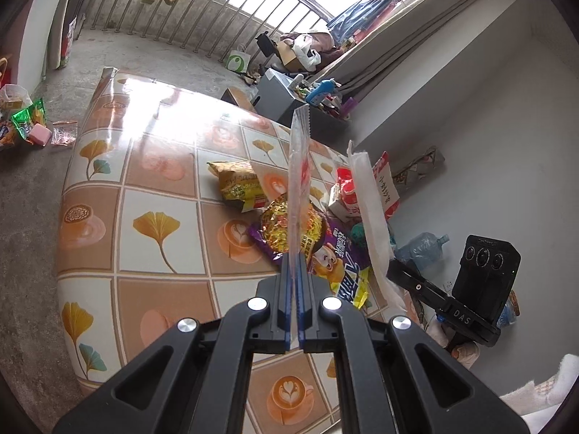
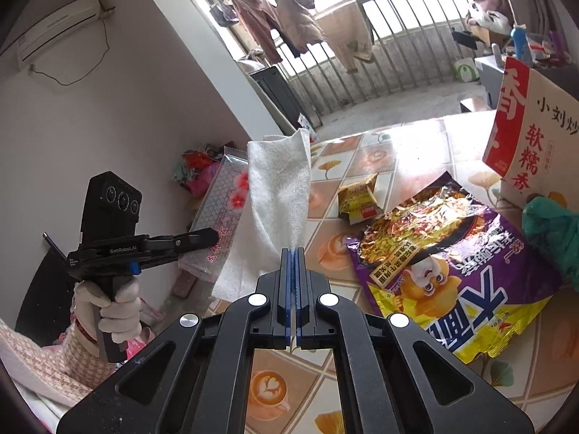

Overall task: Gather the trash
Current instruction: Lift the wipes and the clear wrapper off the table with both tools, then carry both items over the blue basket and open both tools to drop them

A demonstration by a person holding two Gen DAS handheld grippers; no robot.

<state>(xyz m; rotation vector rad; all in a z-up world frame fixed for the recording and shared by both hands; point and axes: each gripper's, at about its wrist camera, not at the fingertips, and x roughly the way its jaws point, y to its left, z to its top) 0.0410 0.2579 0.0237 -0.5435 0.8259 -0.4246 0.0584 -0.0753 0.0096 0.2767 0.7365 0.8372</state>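
My left gripper (image 1: 295, 256) is shut on a thin flowered wrapper (image 1: 299, 166), seen edge-on and standing up from the jaws. The right wrist view shows that wrapper (image 2: 220, 202) flat, with a grid and pink blossoms, in the left gripper (image 2: 213, 234) held by a gloved hand (image 2: 115, 307). My right gripper (image 2: 293, 251) is shut on a white paper towel (image 2: 278, 188), which hangs up over the table edge. On the tiled tablecloth (image 1: 159, 195) lie a purple noodle packet (image 2: 452, 264), a small yellow packet (image 2: 358, 195) and a red-and-white bag (image 2: 524, 137).
A green crumpled bag (image 2: 553, 231) lies by the red-and-white bag. Loose packets (image 1: 29, 123) litter the floor left of the table. A water bottle (image 1: 423, 246) stands on the floor at the right, a grey box (image 1: 278, 94) beyond the table.
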